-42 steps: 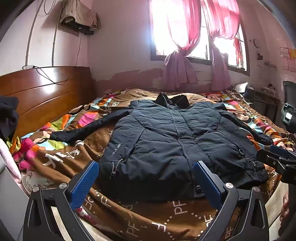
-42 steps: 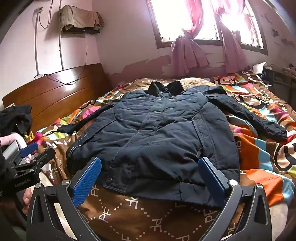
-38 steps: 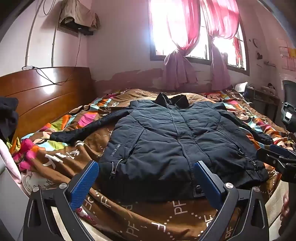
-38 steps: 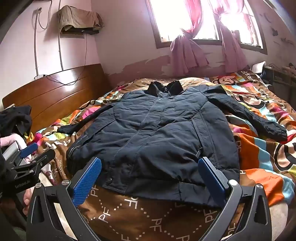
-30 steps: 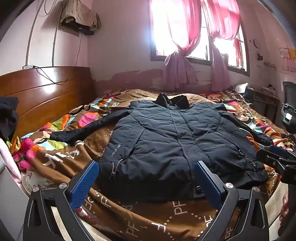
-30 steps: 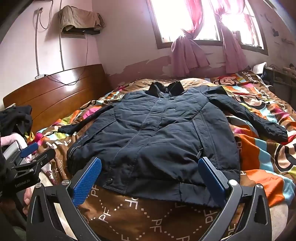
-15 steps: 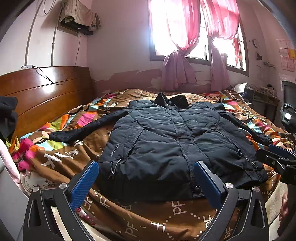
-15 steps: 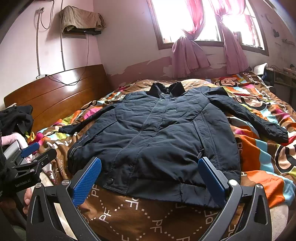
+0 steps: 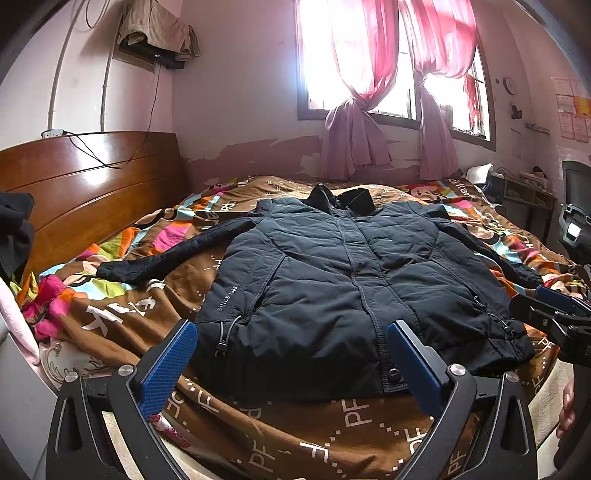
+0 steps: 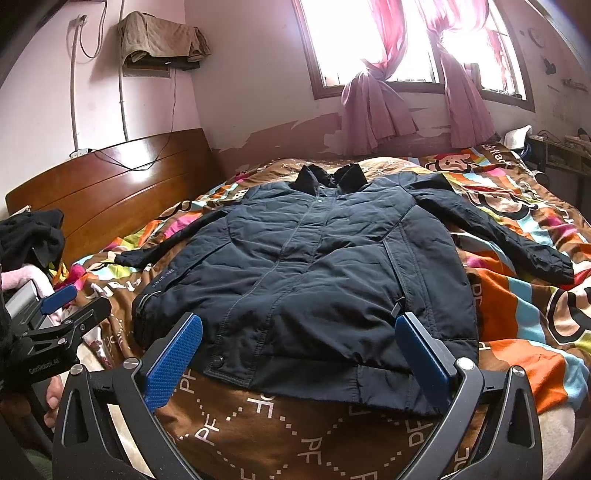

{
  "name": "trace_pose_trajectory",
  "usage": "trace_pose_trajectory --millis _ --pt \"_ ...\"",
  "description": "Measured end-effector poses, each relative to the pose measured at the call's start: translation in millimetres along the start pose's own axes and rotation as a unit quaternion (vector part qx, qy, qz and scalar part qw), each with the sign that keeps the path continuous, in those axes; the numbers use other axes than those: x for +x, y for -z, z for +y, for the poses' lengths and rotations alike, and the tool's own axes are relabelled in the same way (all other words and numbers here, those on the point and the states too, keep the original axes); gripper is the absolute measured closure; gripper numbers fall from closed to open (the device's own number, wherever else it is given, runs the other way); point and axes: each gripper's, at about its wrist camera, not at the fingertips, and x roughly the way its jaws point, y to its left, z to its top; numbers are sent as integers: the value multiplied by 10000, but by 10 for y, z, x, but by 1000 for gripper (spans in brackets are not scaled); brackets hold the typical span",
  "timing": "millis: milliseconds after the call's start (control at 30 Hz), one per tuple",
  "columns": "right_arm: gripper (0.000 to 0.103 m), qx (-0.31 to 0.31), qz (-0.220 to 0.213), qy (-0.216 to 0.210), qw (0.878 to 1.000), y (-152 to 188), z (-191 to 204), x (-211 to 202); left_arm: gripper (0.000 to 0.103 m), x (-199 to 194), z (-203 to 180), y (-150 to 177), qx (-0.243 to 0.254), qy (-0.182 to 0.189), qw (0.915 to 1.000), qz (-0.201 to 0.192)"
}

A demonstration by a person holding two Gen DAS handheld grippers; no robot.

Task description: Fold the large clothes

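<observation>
On the far left a dark bundle of clothes point(image 9: 14, 229) sits by the wooden headboard point(image 9: 92, 184), and a black cable point(image 9: 110, 155) hangs over its top. High on the pink wall a tan cloth point(image 9: 155, 33) lies on a small shelf. The left gripper point(image 9: 291, 363) is wide open with nothing between its blue pads point(image 9: 170, 365), and it hangs just above the near edge of the bed. The bed is covered by a bright patterned bedspread point(image 9: 122, 306) in brown, orange and pink. In the middle lies the dark blue padded jacket point(image 9: 347, 280), flat and zipped up, front side up, with its collar toward the window and its hem toward the grippers. One sleeve point(image 9: 166, 254) stretches out to the left and the other sleeve point(image 10: 509, 240) stretches out to the right. Behind the jacket pink curtains point(image 9: 354, 110) are tied up at the bright window. The right gripper point(image 10: 299, 356) is wide open too, holds nothing, and hangs near the jacket's hem, not touching it. At the far right a black chair point(image 9: 576, 210) stands beside the bed.
</observation>
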Motion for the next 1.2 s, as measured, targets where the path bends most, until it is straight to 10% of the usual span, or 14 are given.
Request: trace_pose_trajectory --millis 1200 --pt "1 105 -48 144 9998 -3 -63 1 0 7 4 -5 -7 -5 10000 10"
